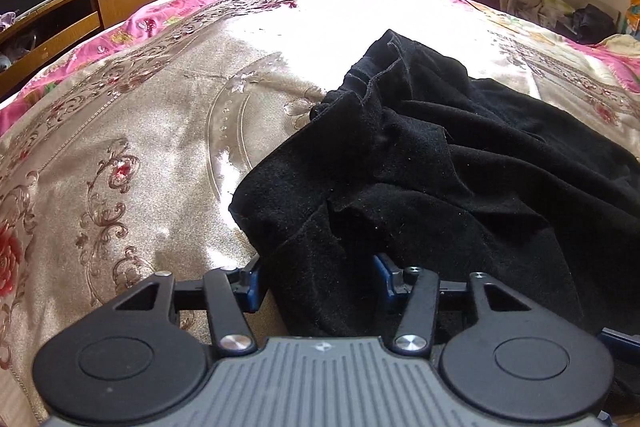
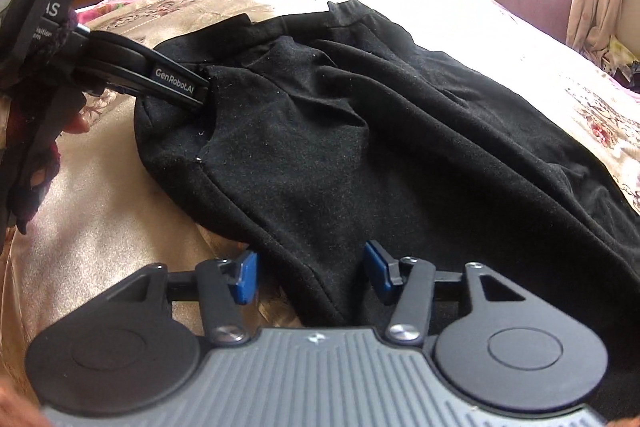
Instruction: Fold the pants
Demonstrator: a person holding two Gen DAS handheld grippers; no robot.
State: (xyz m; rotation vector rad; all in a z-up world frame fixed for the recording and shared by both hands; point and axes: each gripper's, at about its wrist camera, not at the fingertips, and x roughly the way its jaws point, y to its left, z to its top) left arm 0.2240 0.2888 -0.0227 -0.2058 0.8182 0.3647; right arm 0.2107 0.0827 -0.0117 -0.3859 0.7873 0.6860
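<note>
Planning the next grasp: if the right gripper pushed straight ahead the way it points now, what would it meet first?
The black pants. The right gripper has its jaws open with the near edge of the fabric already lying between them, so almost any forward travel presses into cloth, with the bedspread directly underneath.

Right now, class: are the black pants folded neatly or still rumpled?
Rumpled. The black pants lie bunched and creased on the bedspread, edges uneven, no clean fold visible.

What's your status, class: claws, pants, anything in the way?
Left claw open, cloth between fingers. Right claw open, straddling pants edge. Pants crumpled on bedspread. Nothing blocking.
</note>
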